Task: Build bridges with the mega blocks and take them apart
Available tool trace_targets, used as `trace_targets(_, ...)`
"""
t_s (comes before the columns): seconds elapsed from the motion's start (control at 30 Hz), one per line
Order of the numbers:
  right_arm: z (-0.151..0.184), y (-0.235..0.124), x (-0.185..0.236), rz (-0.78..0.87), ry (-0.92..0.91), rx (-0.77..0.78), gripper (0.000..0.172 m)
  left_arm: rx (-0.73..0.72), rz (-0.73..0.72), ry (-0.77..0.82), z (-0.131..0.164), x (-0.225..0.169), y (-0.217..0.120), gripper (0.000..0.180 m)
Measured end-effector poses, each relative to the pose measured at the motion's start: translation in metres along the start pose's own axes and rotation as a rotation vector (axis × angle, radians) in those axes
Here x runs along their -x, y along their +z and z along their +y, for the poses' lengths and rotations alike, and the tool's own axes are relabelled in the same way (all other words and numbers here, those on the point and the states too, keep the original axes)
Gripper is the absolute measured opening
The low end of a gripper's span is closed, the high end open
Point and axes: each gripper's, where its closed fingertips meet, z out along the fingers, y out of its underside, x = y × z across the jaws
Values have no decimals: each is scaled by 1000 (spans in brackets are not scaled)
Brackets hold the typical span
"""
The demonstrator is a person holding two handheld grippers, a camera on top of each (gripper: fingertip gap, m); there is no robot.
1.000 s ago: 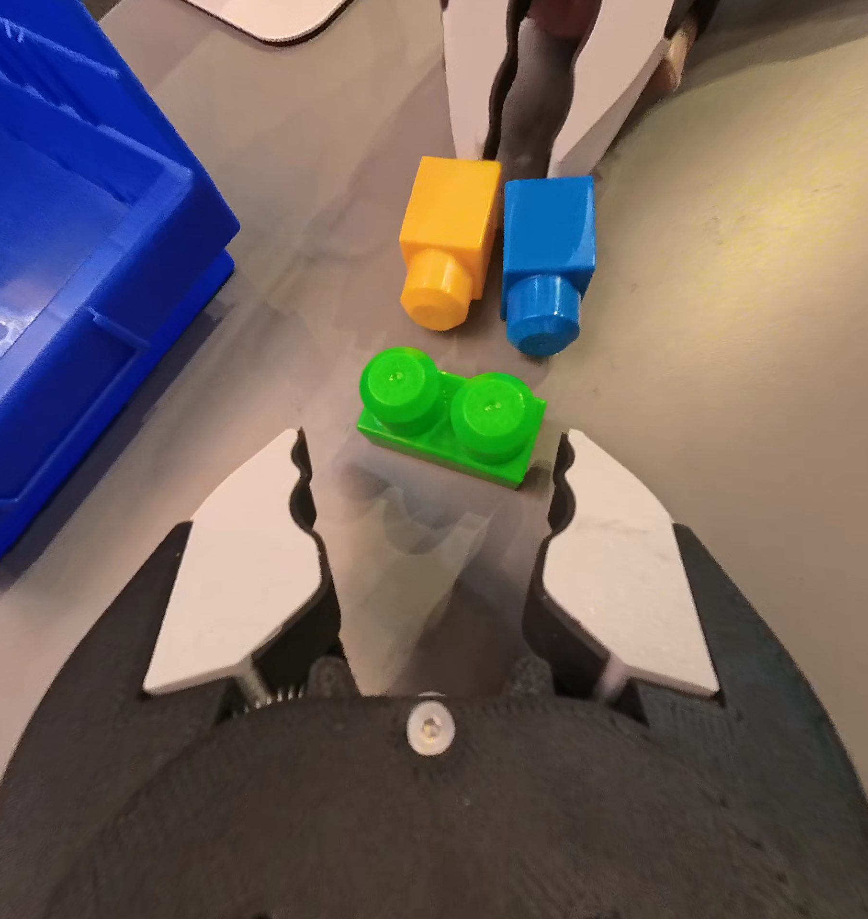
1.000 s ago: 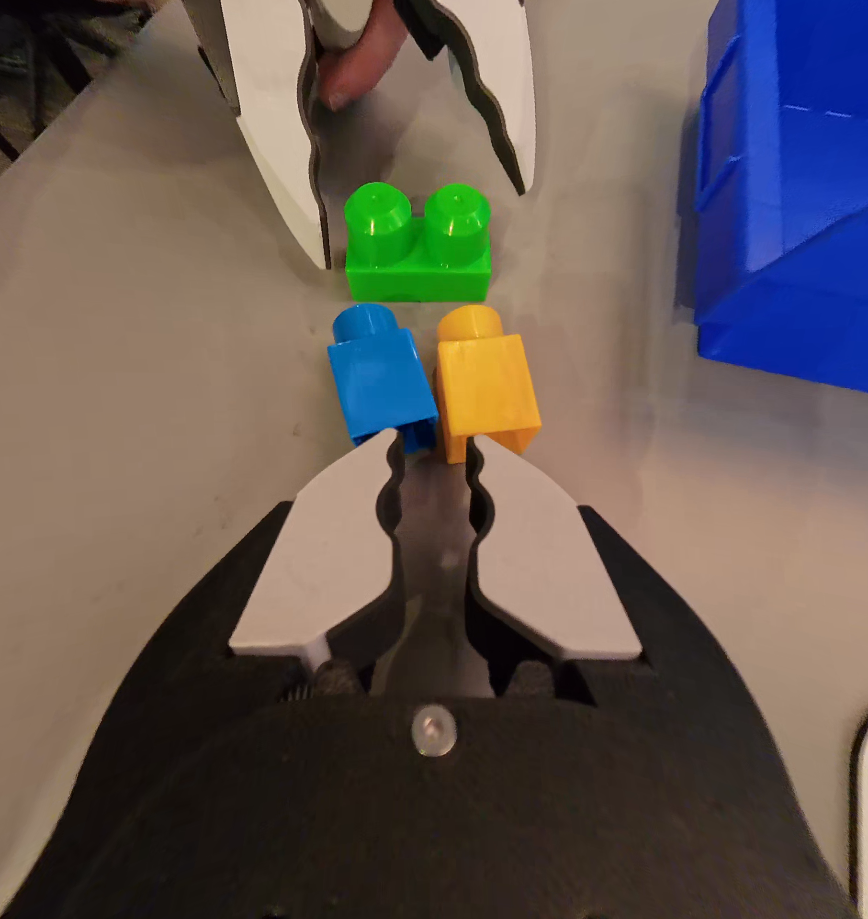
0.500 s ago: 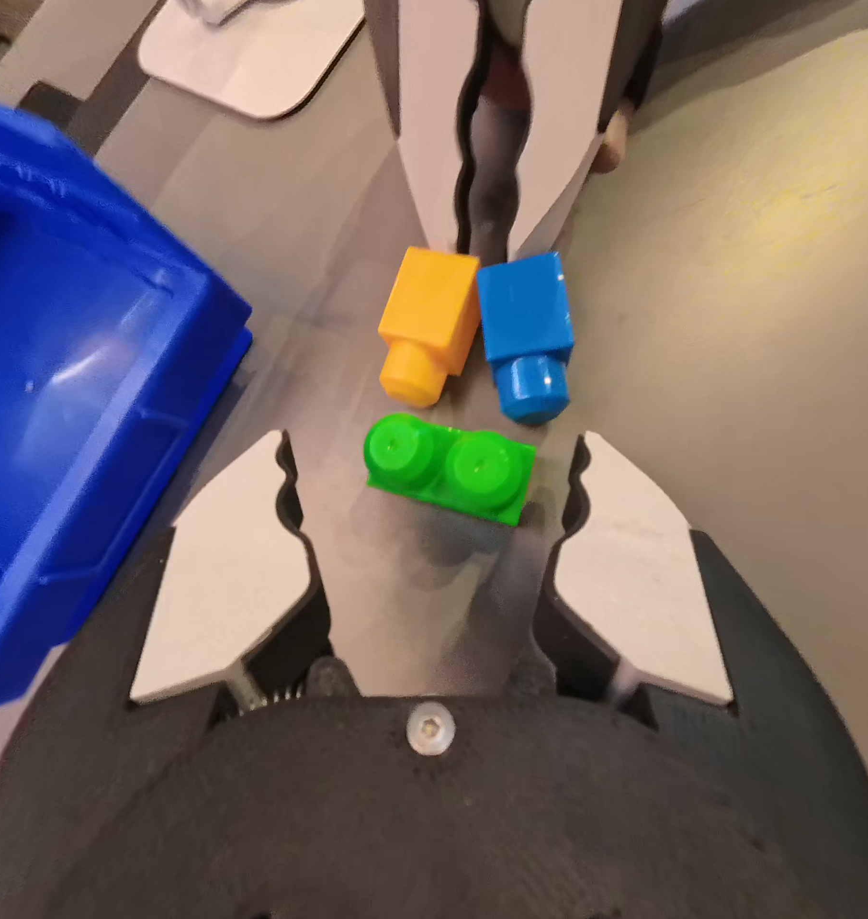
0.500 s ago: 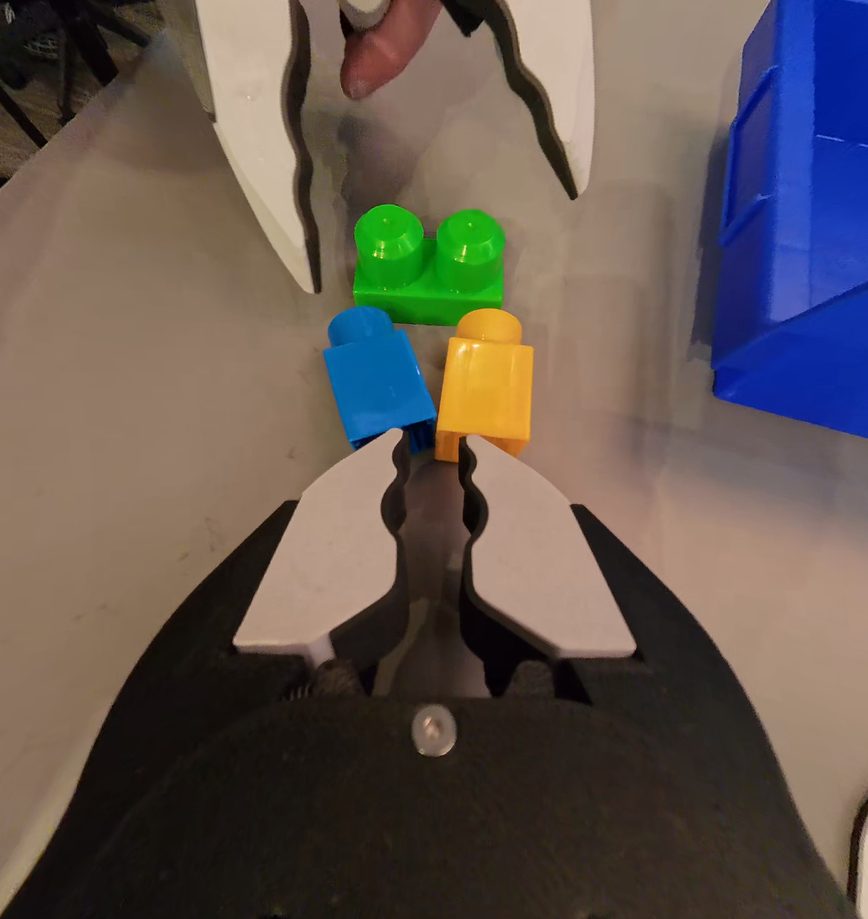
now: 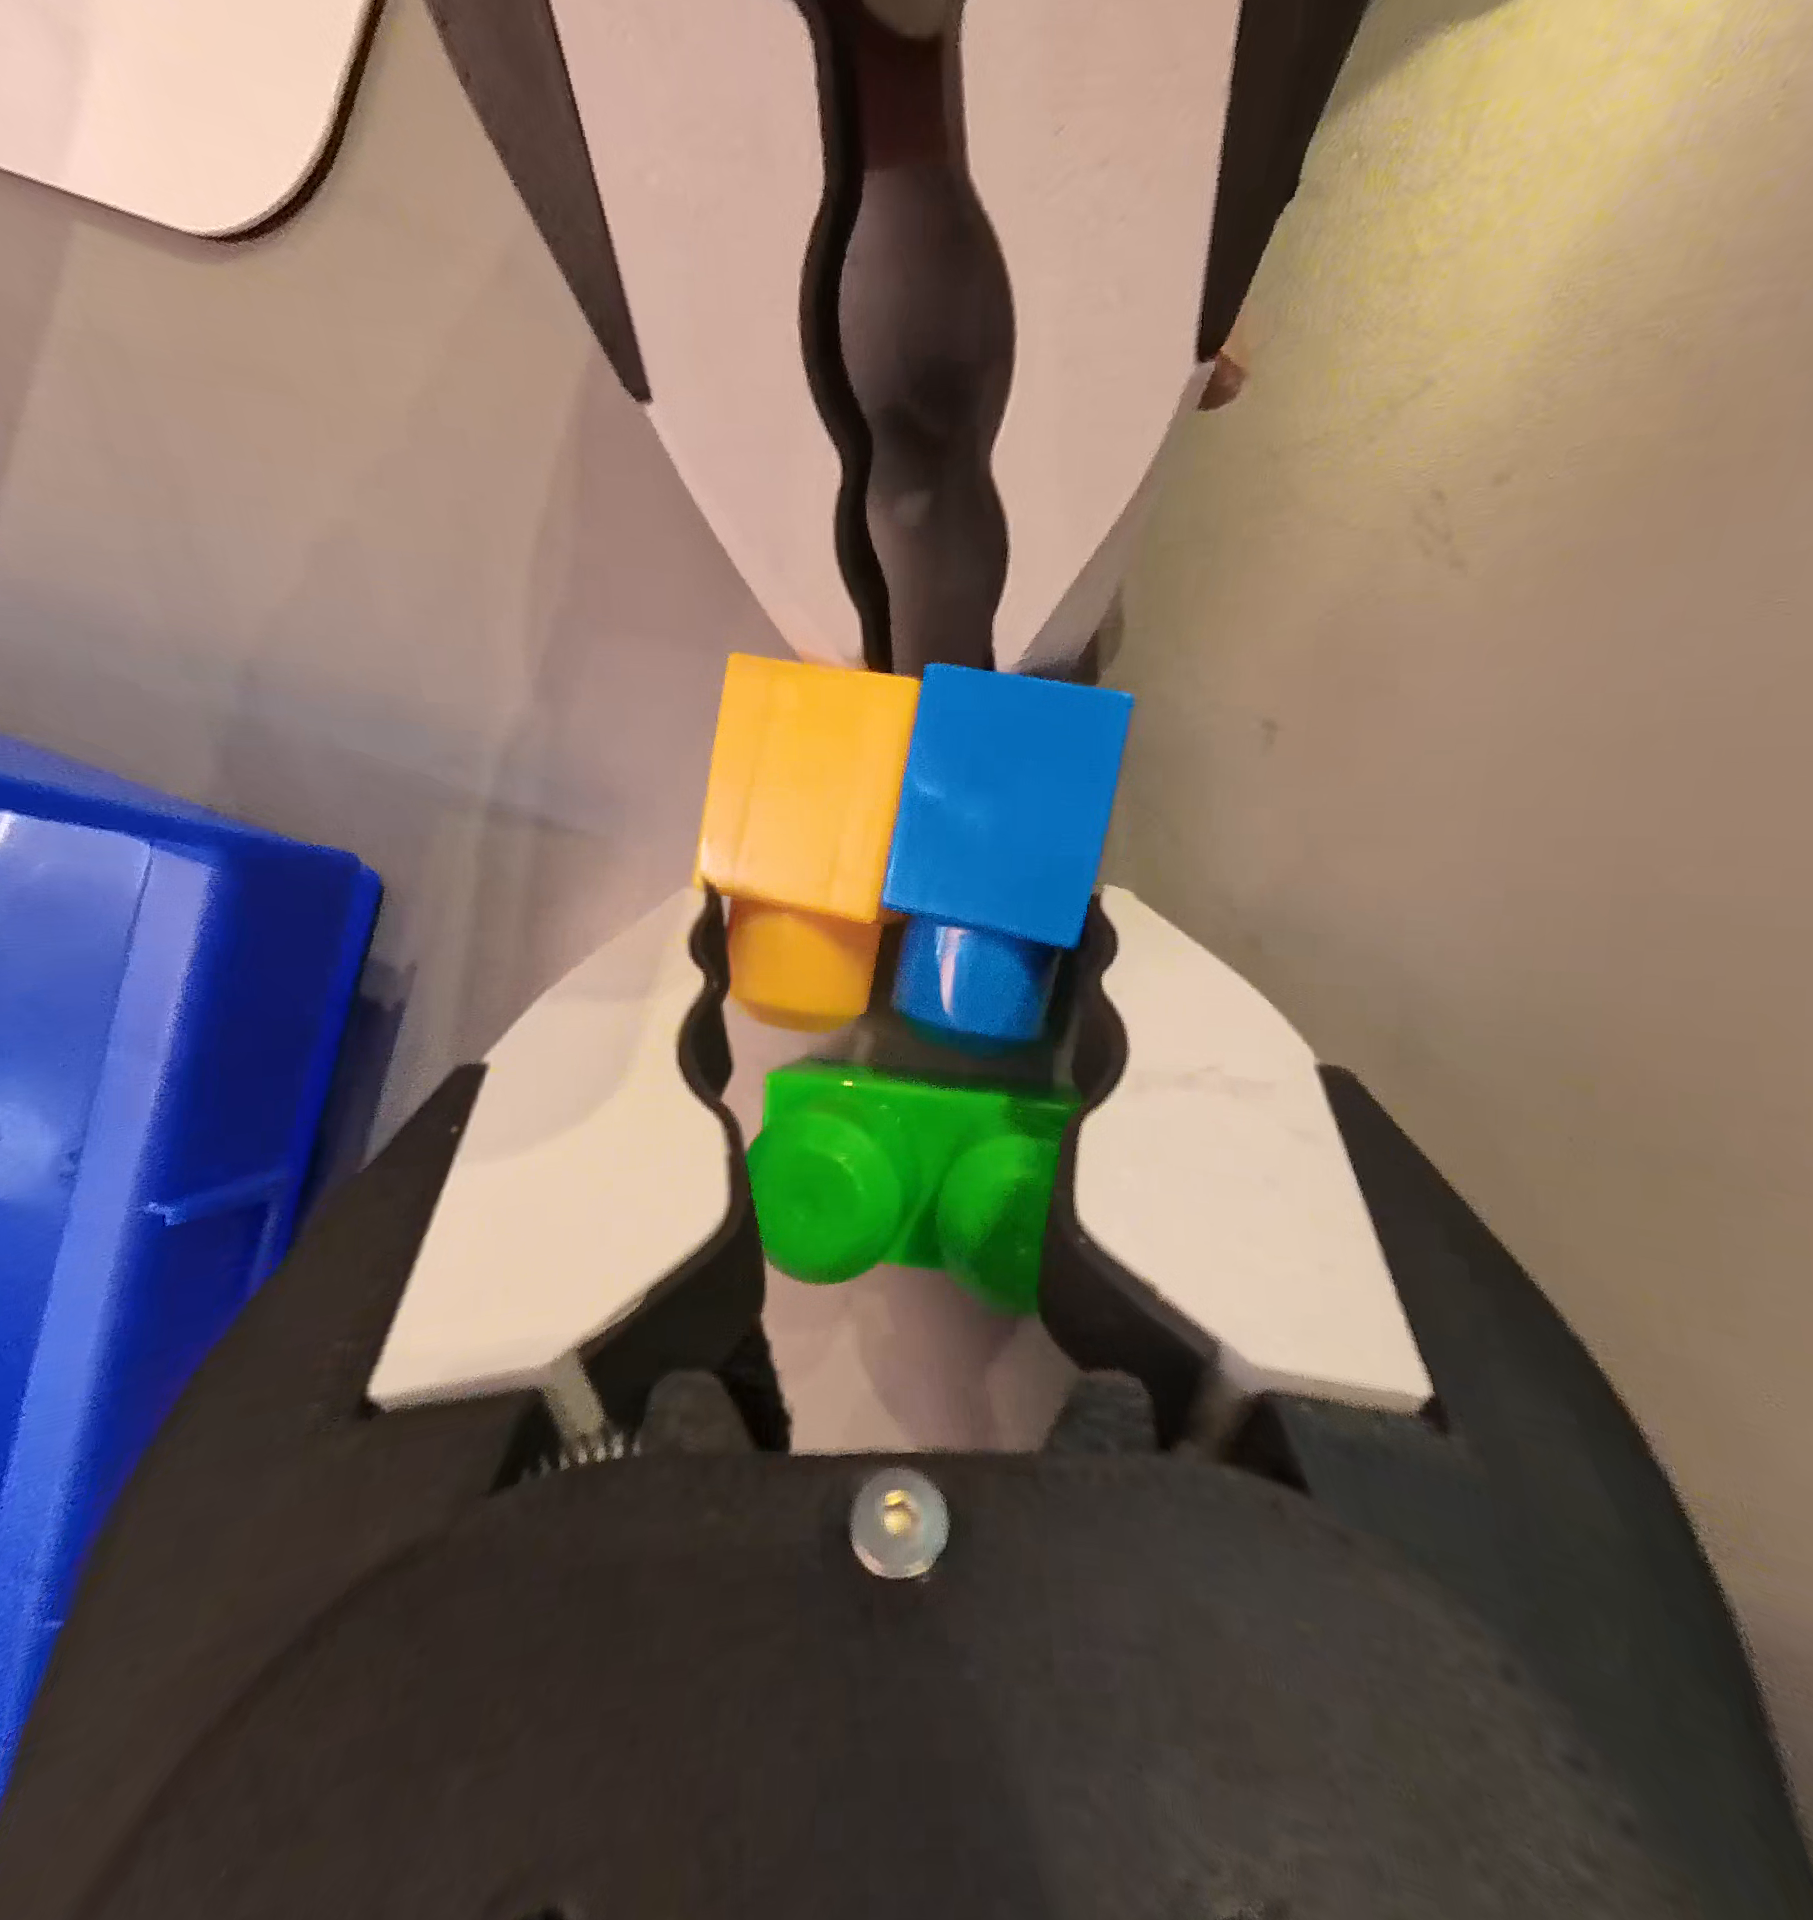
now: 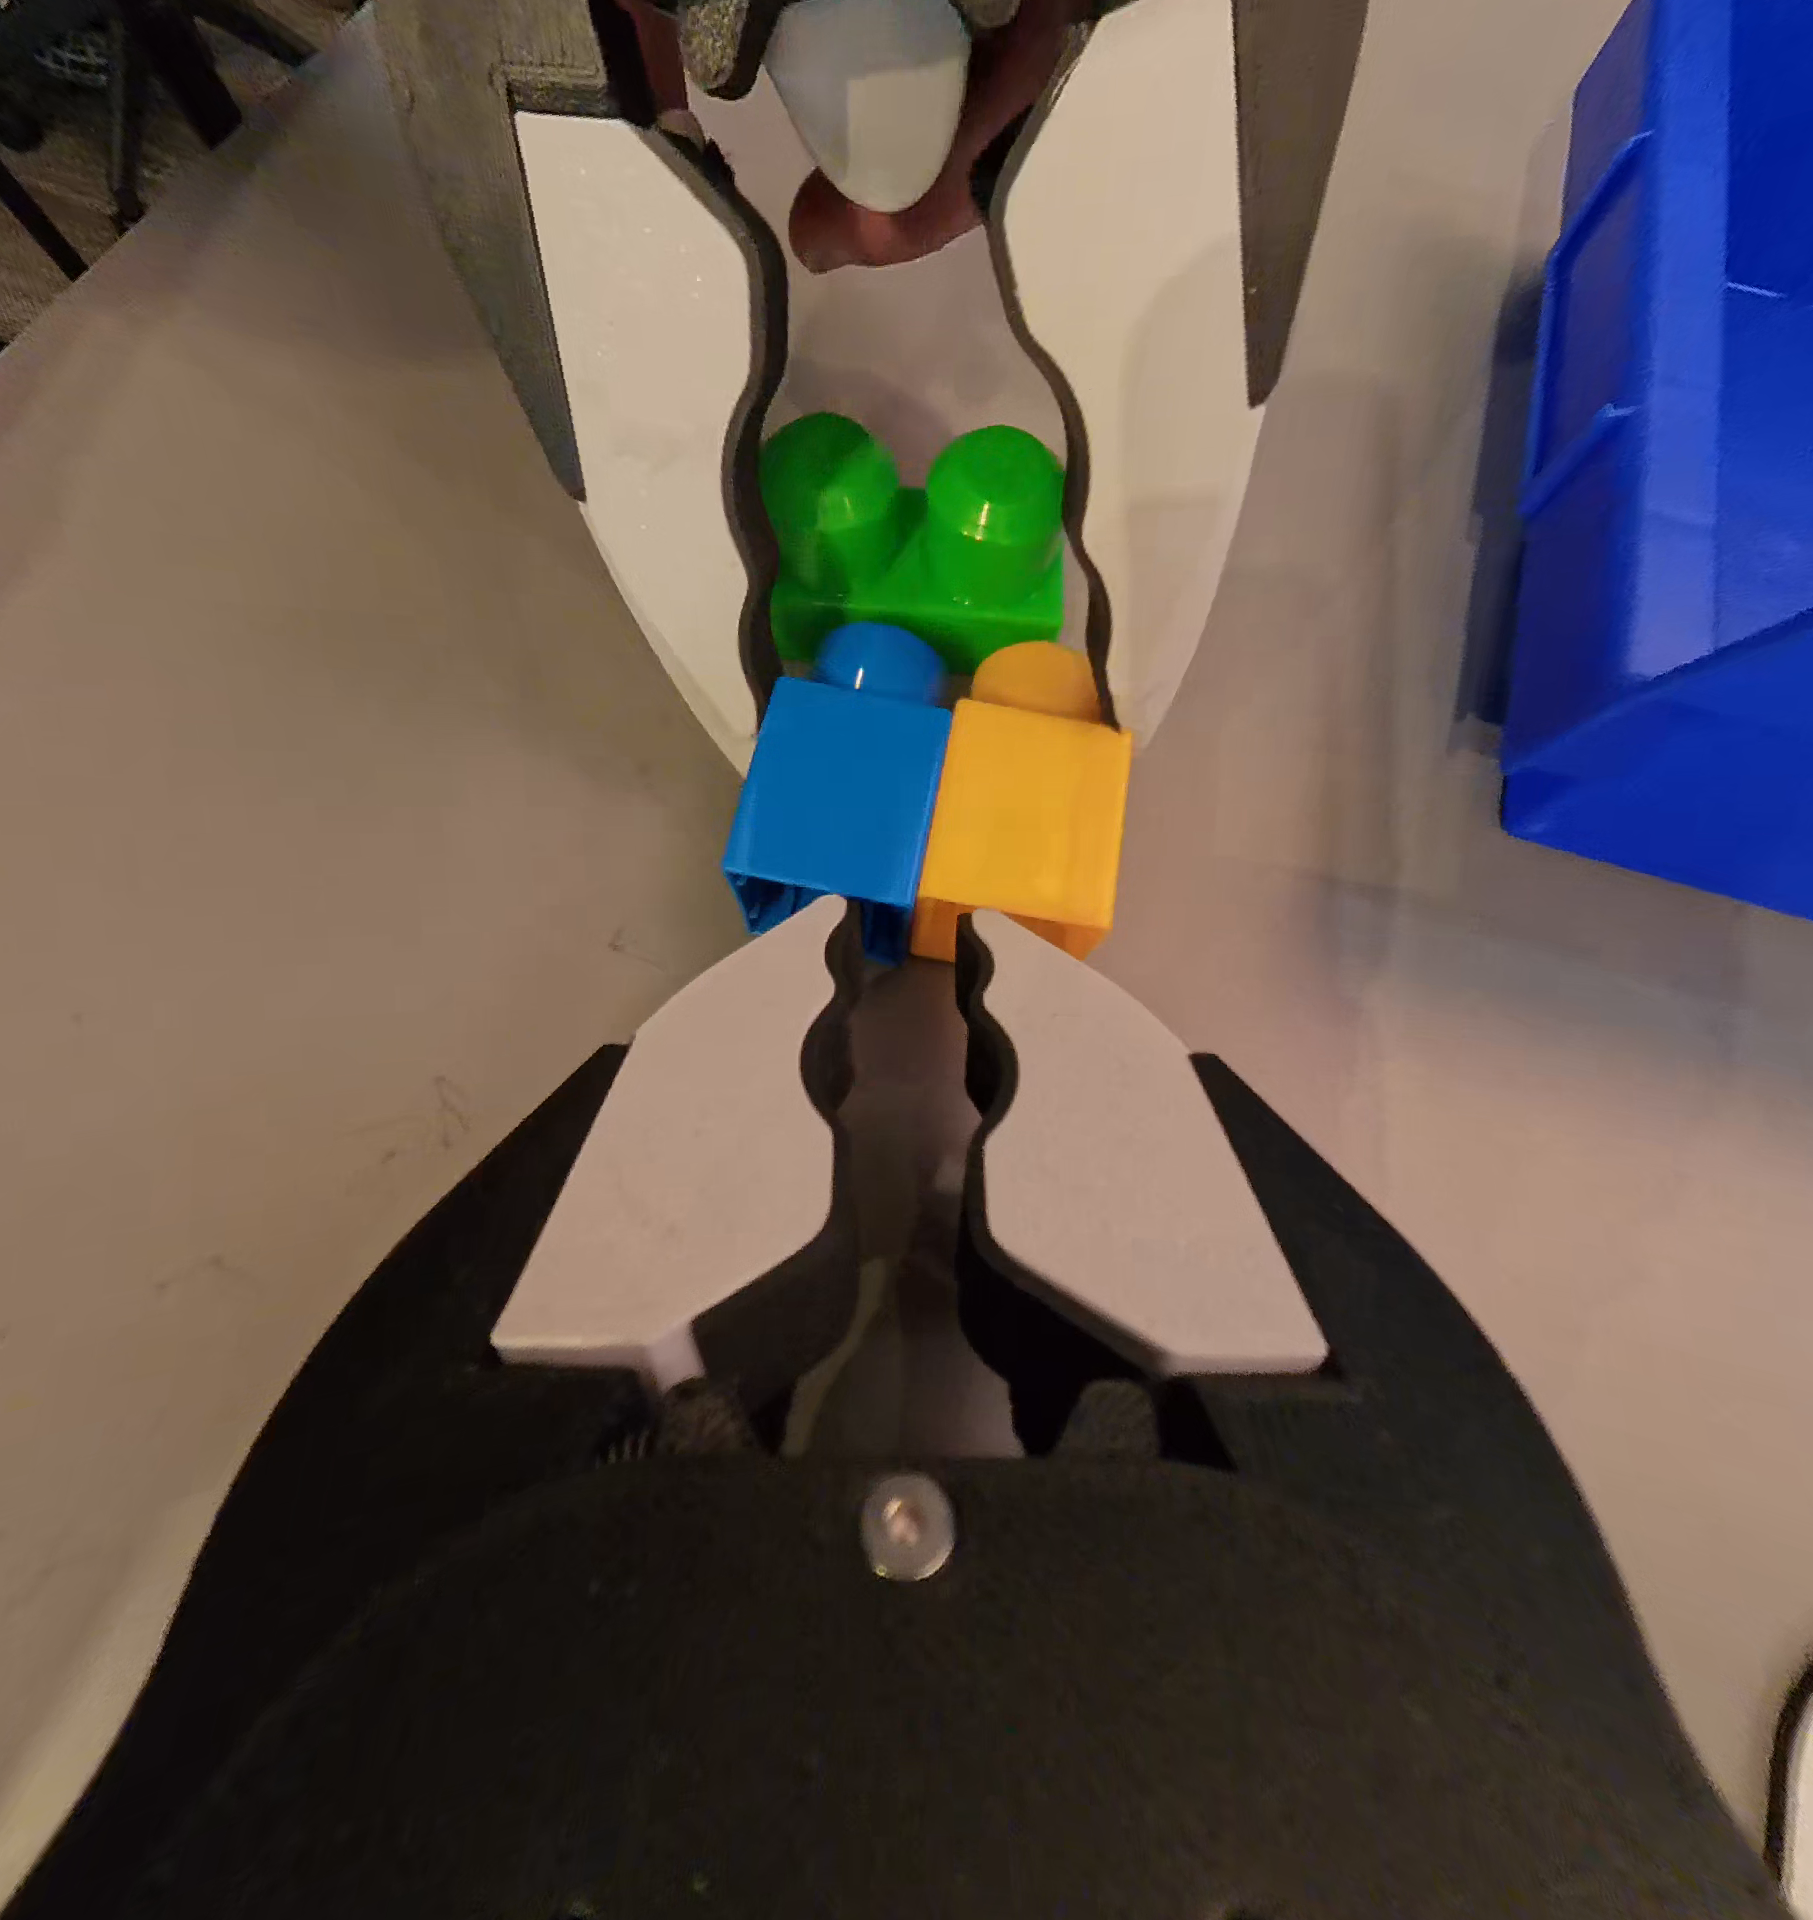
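**Green block caught between the left fingers, two small blocks wedged in front**

The left gripper (image 5: 897, 935) has its fingers clamped on the ends of the green two-stud block (image 5: 907, 1179), which sits deep between them on the grey tabletop (image 5: 1504, 727). Just beyond it, the orange block (image 5: 803, 784) and the blue block (image 5: 1006, 795) lie on their sides, touching each other, their studs pointing at the green block's side. Facing from the other end, the right gripper (image 6: 902, 925) has its fingers only narrowly apart, the tips at the open bottoms of the blue and orange blocks where the two meet; whether they pinch anything I cannot tell. A blue bin (image 5: 102, 1143) stands nearby on the tabletop.
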Motion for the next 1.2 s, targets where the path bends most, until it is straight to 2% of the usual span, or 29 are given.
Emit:
trace_targets(0.27, -5, -5, -5, 29, 23, -43, 21, -84, -45, -42, -5, 6, -2, 62)
trace_targets(0.3, -7, -7, -8, 39, 36, -63, 25, -106, -47, -53, -7, 8, -5, 62)
trace_targets(0.4, -20, -16, -13, 80, 44, -144, 23, -252, -48, -118, -23, 14, -21, 61)
trace_targets(0.47, -29, -24, -18, 132, 27, -190, 23, -294, -74, -114, -29, 19, -29, 62)
trace_targets(0.57, -41, -35, -20, 165, 19, -263, 19, -360, -65, -116, -40, 20, -37, 62)
trace_targets(0.7, -49, -43, -16, 154, 1, -315, 3, -377, -76, -66, -51, 17, -40, 63)
trace_targets(0.93, -50, -50, -13, 156, -10, -346, 2, -349, -85, -56, -54, 18, -46, 64)
trace_targets(1.0, -47, -55, -16, 174, 1, -355, 2, -316, -113, -60, -46, 24, -54, 78)
trace_targets(1.07, -41, -61, -21, 188, 19, -359, 2, -237, -86, -64, -30, 19, -58, 80)
trace_targets(1.2, -26, -64, -29, 212, 34, -336, 3, 25, -41, -32, 16, 4, -46, 89)
